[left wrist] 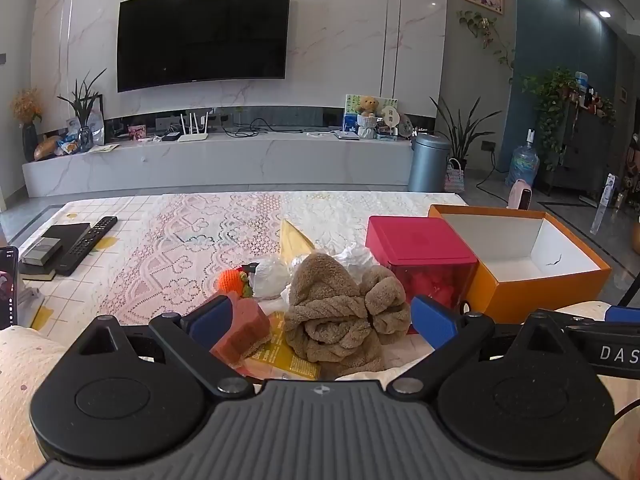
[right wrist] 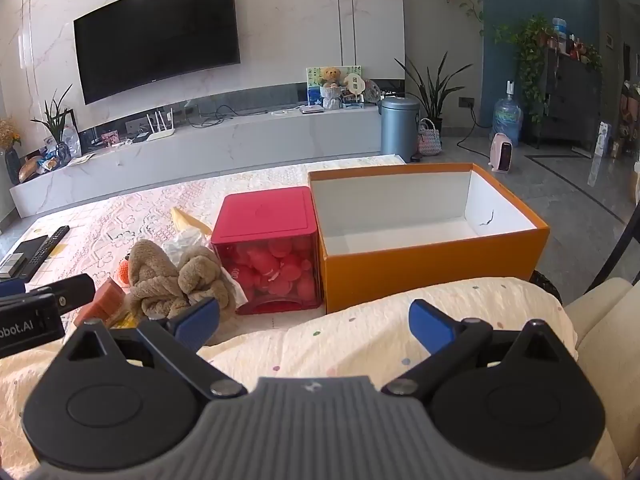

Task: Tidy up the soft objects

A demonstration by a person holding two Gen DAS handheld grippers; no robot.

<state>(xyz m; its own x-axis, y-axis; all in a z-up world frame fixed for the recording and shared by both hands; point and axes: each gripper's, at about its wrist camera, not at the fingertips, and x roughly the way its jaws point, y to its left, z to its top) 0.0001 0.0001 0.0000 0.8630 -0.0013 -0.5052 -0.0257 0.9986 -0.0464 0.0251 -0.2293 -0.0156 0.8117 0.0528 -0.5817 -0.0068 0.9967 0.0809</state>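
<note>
Low table under a lace-patterned cloth [left wrist: 192, 248], pale pink and cream, openwork texture.

Soft heap near the front edge: a brown fleecy towel [left wrist: 340, 312], crumpled into thick rolled folds, nap plush and matte. Just left of it, a pinkish-red sponge block [left wrist: 244, 330], coarse-pored, with a tan layer beneath. Behind the sponge, an orange crocheted ball [left wrist: 231, 280] with a green knitted tuft. Crinkled white plastic [left wrist: 272, 276] lies between the ball and the towel. A glossy yellow printed packet [left wrist: 286, 354] sits flat under the heap.

Right of the towel: a red translucent cube box [right wrist: 268, 252] with an opaque red lid, rounded red shapes showing through the wall. Touching its right side, an open orange cardboard box [right wrist: 432, 264], rigid, white inside.

Left gripper [left wrist: 322, 322]: blue-padded jaws spread wide, hanging before the heap, nothing clamped. Right gripper [right wrist: 314, 322]: jaws equally wide, holding nothing, above a cream dotted quilted fabric [right wrist: 360, 320].

Far left: a black remote [left wrist: 86, 244], slim and hard.
</note>
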